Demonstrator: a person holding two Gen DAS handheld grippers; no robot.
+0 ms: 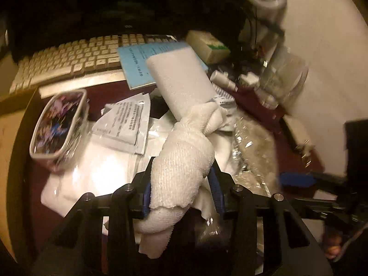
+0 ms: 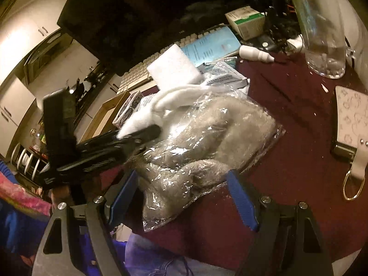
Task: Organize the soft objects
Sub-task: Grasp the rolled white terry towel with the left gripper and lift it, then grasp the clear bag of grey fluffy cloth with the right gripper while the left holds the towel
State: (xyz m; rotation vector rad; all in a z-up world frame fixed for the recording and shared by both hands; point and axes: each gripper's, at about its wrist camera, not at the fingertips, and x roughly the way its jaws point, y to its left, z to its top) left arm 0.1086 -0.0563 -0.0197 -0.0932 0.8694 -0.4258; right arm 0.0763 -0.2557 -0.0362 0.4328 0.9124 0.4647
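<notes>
My left gripper [image 1: 181, 179] is shut on a white knotted terry cloth [image 1: 184, 161], which bulges between its blue pads and hangs down below them. A white foam block [image 1: 181, 80] lies just beyond the cloth. In the right wrist view my right gripper [image 2: 184, 195] stands wide open, its blue pads on either side of the near end of a clear plastic bag of grey fluffy material [image 2: 202, 142] on the dark red table [image 2: 287, 161]. The pads do not press on the bag. The left gripper's black body [image 2: 110, 147] and the white cloth [image 2: 147, 115] show to the left.
A keyboard [image 1: 69, 59], a blue booklet [image 1: 138, 64], paper sachets [image 1: 128, 124], a clear box of coloured bits [image 1: 59, 124] and a white packet [image 1: 96, 174] crowd the left. A glass jar [image 2: 326, 46], a small white bottle [image 2: 255, 54], a green-and-white carton [image 2: 248, 20] and a patterned case with a ring [image 2: 349, 119] stand right.
</notes>
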